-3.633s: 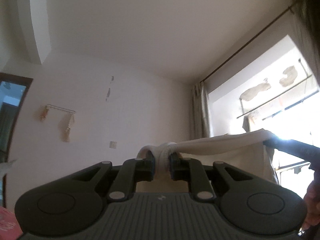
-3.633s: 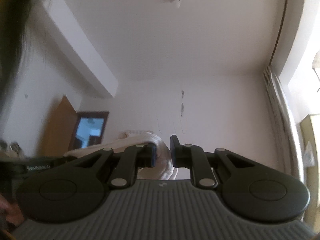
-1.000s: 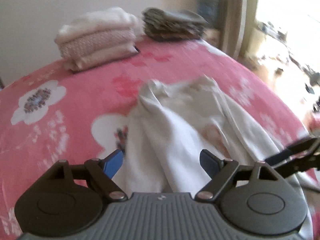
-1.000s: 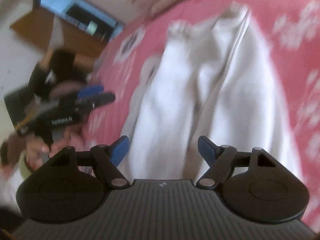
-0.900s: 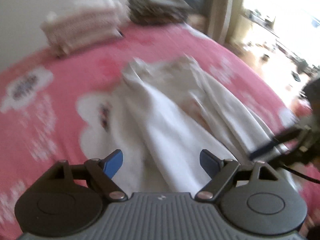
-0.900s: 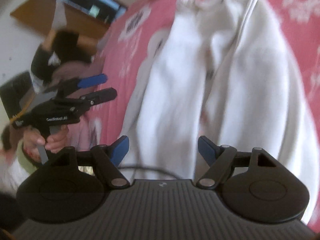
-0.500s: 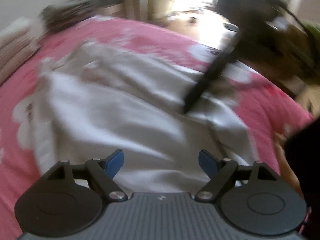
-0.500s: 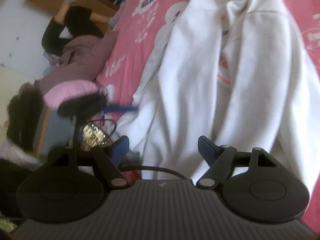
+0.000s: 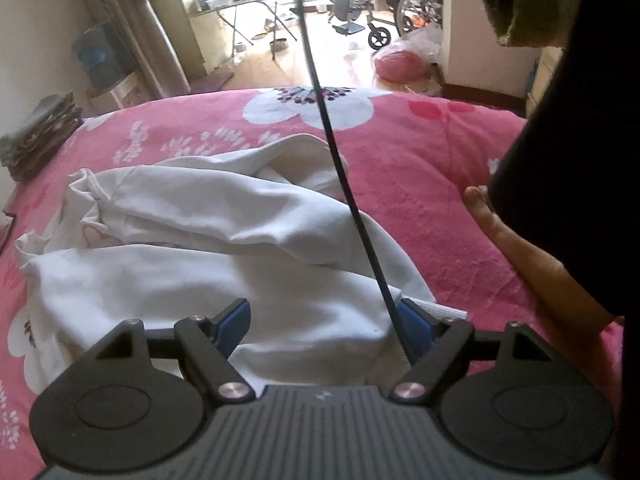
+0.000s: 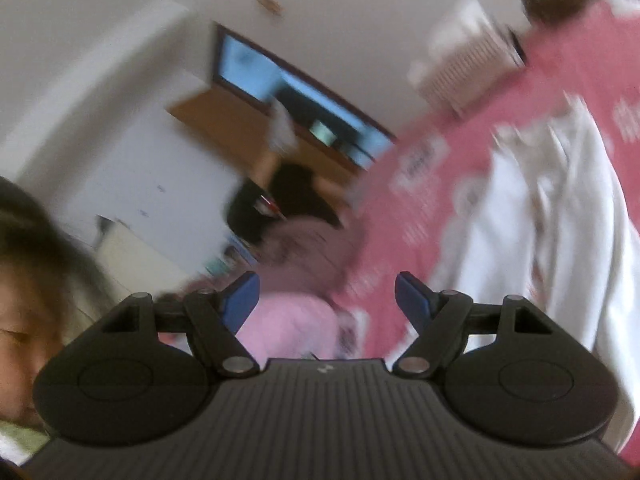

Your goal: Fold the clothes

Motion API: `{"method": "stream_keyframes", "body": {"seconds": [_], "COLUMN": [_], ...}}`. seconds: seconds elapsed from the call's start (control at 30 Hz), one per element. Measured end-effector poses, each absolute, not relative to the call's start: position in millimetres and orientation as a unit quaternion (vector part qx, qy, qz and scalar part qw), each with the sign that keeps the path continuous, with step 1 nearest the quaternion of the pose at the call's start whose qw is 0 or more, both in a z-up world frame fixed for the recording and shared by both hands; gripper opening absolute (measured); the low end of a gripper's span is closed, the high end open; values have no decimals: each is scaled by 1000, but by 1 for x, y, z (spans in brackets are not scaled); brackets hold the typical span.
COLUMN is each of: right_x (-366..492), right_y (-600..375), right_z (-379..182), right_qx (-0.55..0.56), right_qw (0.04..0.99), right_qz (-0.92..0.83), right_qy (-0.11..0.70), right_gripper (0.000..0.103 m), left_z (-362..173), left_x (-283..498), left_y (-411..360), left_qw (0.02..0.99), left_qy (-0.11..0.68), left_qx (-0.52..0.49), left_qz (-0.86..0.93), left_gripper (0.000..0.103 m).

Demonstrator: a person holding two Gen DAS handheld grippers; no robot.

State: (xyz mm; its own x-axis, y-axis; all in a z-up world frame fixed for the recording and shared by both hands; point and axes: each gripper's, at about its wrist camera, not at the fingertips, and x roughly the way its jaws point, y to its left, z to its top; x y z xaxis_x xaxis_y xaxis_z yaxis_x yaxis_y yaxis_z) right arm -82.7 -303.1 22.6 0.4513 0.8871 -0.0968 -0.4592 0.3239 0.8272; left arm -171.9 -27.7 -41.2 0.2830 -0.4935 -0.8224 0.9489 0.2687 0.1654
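Hovering the left gripper [image 9: 322, 312] low over the near edge of a white top [image 9: 200, 280], with jaws held wide apart and pinching nothing. Swinging the right gripper [image 10: 326, 284] off to the left of the bed, also with jaws spread and holding nothing; seeing the top [image 10: 560, 220] only as a blur at the right of that view.

Finding the top lying rumpled on the pink flowered bedspread [image 9: 420, 168], with one long fold draped across its middle and a loose end bunched at the far side. Noting a black cable [image 9: 340, 168] crossing above the cloth, and a pile of folded clothes [image 9: 40, 128] at the far left.

Judging this to be the straightening-out stage, not a finished fold. Probably calling next for closing on the near edge with the left jaws, bringing the right gripper back over the cloth, and pulling the wrinkles flat.
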Motion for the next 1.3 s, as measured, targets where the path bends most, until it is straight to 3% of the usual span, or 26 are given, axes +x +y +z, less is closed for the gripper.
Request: {"method": "stream_keyframes", "body": {"seconds": [0.17,0.4,0.47,0.73,0.8,0.9,1.17,1.23,1.3], "right_x": [-106,-102,-102,-110,-111,-112,-113,-113,-113], "right_y": [-341,-340,-335,-335,-333,-330,-328,-327,-325], "right_z": [38,-23,-35,-34,-37,-42,-47,-49,-52], "right_qx": [360,352,348,357,358,361,370,375,377], "right_qw": [805,823,821,818,815,811,802,800,798], "right_qz": [400,282,277,293,296,299,302,300,298], "right_qy": [248,346,359,343,346,351,358,360,365], "right_gripper": [75,76,75,75,75,75,75,75,75], "left_z": [-15,-1,-8,-68,-82,-93,-94,-97,-102], "left_x": [-148,-121,-125,-189,-193,-190,-185,-179,-175], "left_y": [-8,7,-1,-54,-60,-61,-63,-63,-64], "left_qw": [753,758,765,721,716,709,702,705,711], "left_qy": [353,400,401,321,317,332,364,380,394], "left_qx": [243,85,110,379,400,402,388,374,372], "left_qz": [-499,-508,-493,-483,-476,-475,-473,-467,-448], "left_gripper": [81,81,79,73,60,50,56,45,15]}}
